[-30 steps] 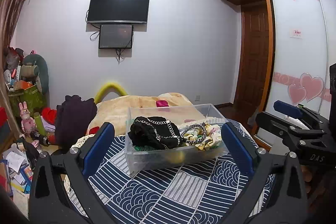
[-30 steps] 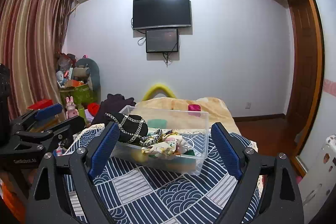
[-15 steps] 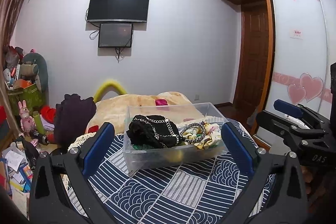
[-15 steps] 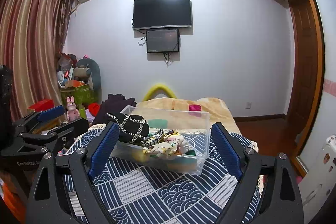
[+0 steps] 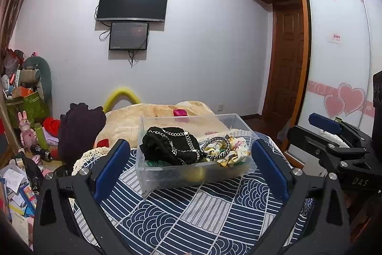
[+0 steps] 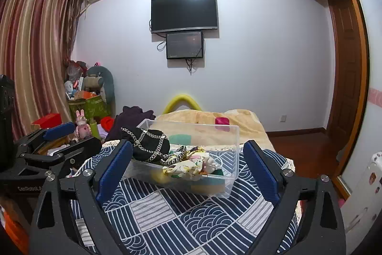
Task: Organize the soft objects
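A clear plastic bin (image 5: 191, 173) stands on the blue patterned cloth (image 5: 203, 214). It holds a black chain-strap bag (image 5: 169, 145), a black-and-white braided ring (image 5: 216, 147) and a floral fabric piece (image 5: 235, 152). The bin also shows in the right wrist view (image 6: 214, 185) with the bag (image 6: 145, 142) and floral fabric (image 6: 191, 163). My left gripper (image 5: 191, 164) is open and empty, held back from the bin. My right gripper (image 6: 187, 165) is open and empty, also short of the bin. Each gripper shows at the edge of the other's view.
A beige blanket (image 5: 148, 116) with a small pink item (image 5: 180, 112) lies behind the bin. A dark garment (image 5: 78, 126) and cluttered toys and boxes (image 5: 21, 135) are at the left. A wardrobe with heart stickers (image 5: 341, 78) is at the right.
Both grippers have barely drifted; the views shift very slightly. The bin and its contents have not moved.
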`<state>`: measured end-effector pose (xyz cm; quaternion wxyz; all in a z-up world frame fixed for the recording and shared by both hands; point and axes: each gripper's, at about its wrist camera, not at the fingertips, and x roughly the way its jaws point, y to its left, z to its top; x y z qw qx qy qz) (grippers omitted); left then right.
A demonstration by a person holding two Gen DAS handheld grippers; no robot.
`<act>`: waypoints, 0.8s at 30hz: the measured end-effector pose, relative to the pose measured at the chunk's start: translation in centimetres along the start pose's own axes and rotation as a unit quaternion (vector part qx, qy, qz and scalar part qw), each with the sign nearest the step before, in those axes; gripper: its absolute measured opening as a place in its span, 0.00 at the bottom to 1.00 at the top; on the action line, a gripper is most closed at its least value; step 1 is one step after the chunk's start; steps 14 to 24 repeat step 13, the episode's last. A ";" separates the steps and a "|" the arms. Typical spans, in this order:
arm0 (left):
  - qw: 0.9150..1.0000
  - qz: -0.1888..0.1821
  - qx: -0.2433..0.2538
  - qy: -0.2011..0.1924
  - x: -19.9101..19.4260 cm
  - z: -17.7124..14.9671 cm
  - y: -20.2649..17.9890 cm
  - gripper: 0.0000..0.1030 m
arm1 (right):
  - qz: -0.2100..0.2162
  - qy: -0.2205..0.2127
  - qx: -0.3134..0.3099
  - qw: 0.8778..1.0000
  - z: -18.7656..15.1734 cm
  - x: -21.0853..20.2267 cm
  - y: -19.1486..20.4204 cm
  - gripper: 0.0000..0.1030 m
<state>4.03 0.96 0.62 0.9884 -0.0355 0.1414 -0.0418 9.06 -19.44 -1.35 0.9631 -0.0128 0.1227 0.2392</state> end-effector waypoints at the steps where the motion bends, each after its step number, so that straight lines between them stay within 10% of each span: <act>1: 1.000 -0.002 -0.001 0.000 0.0 0.0 0.0 1.00 | 0.000 0.000 0.000 1.000 -0.1 0.0 0.0 0.92; 24: 1.000 -0.001 -0.016 0.011 0.3 -0.1 0.6 1.00 | 0.000 0.009 0.002 1.000 -0.2 0.4 0.1 0.93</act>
